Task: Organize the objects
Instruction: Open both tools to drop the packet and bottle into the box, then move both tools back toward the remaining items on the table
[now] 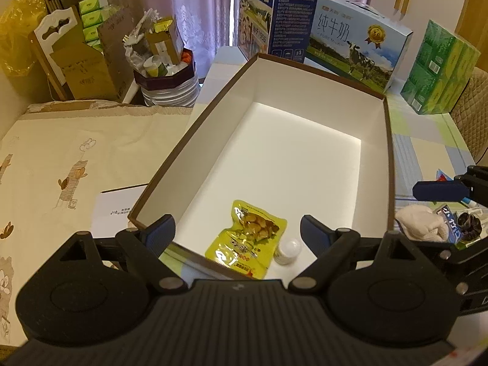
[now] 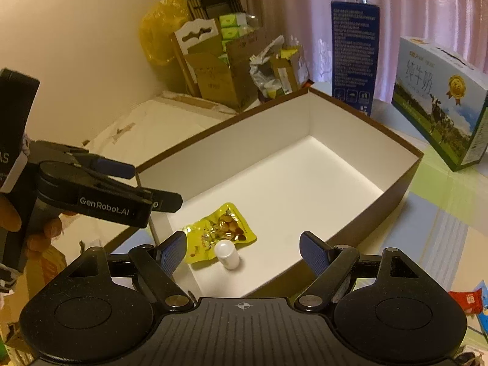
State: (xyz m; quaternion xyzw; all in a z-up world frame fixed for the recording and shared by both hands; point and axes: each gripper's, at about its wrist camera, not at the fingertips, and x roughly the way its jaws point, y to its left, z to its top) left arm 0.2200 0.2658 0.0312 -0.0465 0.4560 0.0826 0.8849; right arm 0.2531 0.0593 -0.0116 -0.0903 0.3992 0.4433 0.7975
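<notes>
Two items in box: a yellow snack packet (image 1: 247, 239) and a small white bottle (image 1: 288, 250) sit on the white floor of the open brown-edged box (image 1: 389, 164), both at its near end.
Snack packet: lies flat, crinkled, with nuts or beans pictured on its face; in the right wrist view it shows at (image 2: 220, 231).
White bottle: lies on its side, touching the packet's edge; seen at (image 2: 227, 254) from the right wrist camera, where it overlaps the packet's near edge.
Box: rest of its floor is bare; its far end points toward the milk cartons.
Left gripper (image 1: 238, 231): fingers spread wide with nothing between them, hovering over the near rim of the box, above the packet; from the right wrist view it appears at (image 2: 146, 186), held by a hand (image 2: 36, 231).
Right gripper (image 2: 242, 251): fingers wide apart and gripping nothing, poised over the near corner of the box with the bottle and packet between the fingertips in view.
Waiting to the right of the box: a cream-coloured cloth (image 1: 422, 222), a dark scrunchie (image 1: 469, 224) and a blue-and-white packet (image 1: 448, 222) lie together on the table.
Background: a pure-milk carton with a cow (image 1: 357, 42), a tall dark blue carton (image 1: 280, 12), and a green pack of tissues (image 1: 439, 67) stand beyond the box.
</notes>
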